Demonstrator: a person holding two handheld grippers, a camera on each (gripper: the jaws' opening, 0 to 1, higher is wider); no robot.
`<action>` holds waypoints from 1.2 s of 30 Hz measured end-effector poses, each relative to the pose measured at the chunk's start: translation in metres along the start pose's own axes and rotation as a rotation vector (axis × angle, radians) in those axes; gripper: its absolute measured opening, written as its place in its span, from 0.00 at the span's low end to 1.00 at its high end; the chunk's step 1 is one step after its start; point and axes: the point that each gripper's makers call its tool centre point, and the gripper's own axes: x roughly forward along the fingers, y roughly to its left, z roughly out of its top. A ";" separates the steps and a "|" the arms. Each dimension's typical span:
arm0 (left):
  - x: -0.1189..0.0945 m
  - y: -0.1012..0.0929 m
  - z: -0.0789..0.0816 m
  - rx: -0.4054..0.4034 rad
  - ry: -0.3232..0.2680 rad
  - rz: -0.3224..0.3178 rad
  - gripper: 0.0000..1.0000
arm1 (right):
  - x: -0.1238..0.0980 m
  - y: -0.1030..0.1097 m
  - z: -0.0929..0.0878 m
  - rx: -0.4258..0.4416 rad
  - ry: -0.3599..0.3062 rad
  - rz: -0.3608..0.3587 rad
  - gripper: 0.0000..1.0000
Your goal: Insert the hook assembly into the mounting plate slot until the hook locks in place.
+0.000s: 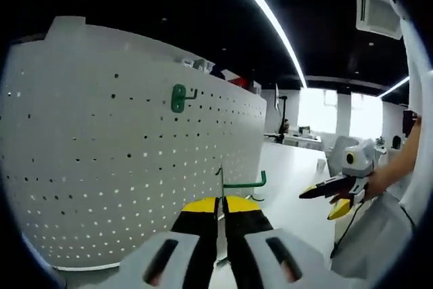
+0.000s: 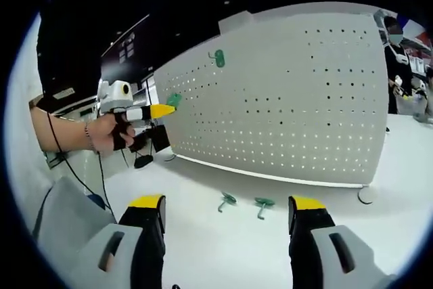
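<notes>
Gripping a green hook [image 1: 243, 184] by its thin wire stem, the left gripper [image 1: 220, 216] has its yellow-tipped jaws pressed together on it, the hook's arm jutting out just past the tips toward the white pegboard [image 1: 101, 167]. Seen from the right gripper view, that same left gripper [image 2: 161, 110] hovers close to the pegboard's near edge with a bit of green at its tip, a person's hand [image 2: 108, 133] wrapped round its handle.

The right gripper [image 2: 226, 211] hangs with jaws wide apart and nothing between them, well back from the pegboard; from the left gripper view it [image 1: 325, 191] sits off to the side, away from the board, and its jaws look spread there too.

On the pegboard, one green hook already mounted [image 1: 179, 97] sits high up near the top edge. Two spare green hooks [image 2: 243, 202] lie on the white table [image 2: 223, 248] in front of the pegboard's base, near each other but apart.

By my reading, the step in hand is the carry-in: the held hook is close to the board but not yet seated in any hole. The next move likely calls for lining the hook's back pegs square to a pair of holes, pushing straight in, then tipping or pressing down until it catches, without letting the wire twist in the grip
</notes>
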 end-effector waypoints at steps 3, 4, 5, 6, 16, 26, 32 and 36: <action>-0.004 -0.003 0.011 -0.005 -0.032 0.006 0.02 | 0.000 0.000 0.000 -0.001 0.000 -0.001 0.71; -0.006 -0.004 0.015 -0.004 -0.040 0.009 0.02 | -0.001 -0.001 0.000 0.000 0.000 -0.001 0.71; -0.007 -0.005 0.019 0.002 -0.049 0.013 0.02 | -0.001 -0.001 0.000 0.000 -0.001 -0.001 0.71; -0.009 -0.007 0.023 0.013 -0.059 0.013 0.02 | -0.001 -0.001 0.000 0.001 -0.001 -0.002 0.71; -0.013 -0.014 0.045 0.008 -0.114 0.021 0.02 | -0.001 0.000 -0.001 0.001 0.000 0.001 0.71; -0.012 -0.013 0.038 -0.003 -0.107 0.029 0.02 | -0.002 0.001 0.003 0.001 -0.016 0.000 0.71; -0.013 -0.013 0.036 -0.013 -0.104 0.031 0.02 | -0.005 0.007 0.026 0.005 -0.099 0.018 0.71; -0.013 -0.012 0.034 -0.015 -0.101 0.035 0.02 | -0.011 0.015 0.060 0.004 -0.241 0.045 0.70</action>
